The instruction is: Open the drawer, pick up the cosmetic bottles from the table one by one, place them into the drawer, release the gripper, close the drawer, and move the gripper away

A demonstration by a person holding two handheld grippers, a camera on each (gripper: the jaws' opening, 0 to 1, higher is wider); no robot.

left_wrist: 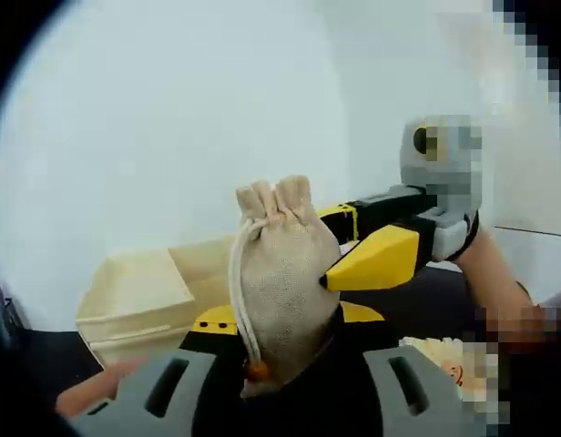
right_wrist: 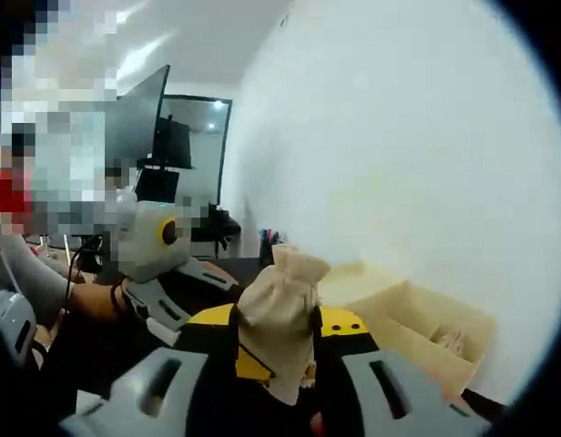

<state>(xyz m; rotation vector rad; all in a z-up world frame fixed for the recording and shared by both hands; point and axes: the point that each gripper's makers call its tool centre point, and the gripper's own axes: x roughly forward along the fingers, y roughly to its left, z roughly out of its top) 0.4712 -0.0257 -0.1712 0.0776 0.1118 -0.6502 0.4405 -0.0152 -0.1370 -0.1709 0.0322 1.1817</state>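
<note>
Two grippers meet on one small drawstring pouch [left_wrist: 280, 282] of beige cloth, held up in the air in front of a white wall [left_wrist: 171, 118]. In the left gripper view the left gripper [left_wrist: 285, 382] has its grey jaws rising either side of the pouch's lower end, closed on it as far as can be seen, and the right gripper [left_wrist: 331, 278] comes in from the right with a yellow jaw tip pressed to the pouch's side. A cord with a small brown bead [left_wrist: 256, 370] hangs down the pouch. Behind it, on the dark bench [left_wrist: 44, 364], stands a cream box with its drawer [left_wrist: 139, 296] pulled open. In the right gripper view the right gripper [right_wrist: 276, 382] holds the same pouch [right_wrist: 279, 314] between its jaws, the left gripper [right_wrist: 162, 305] reaches in from the left, and the open drawer [right_wrist: 426, 332] lies to the right with something pale inside. I cannot see any bottles.
</note>
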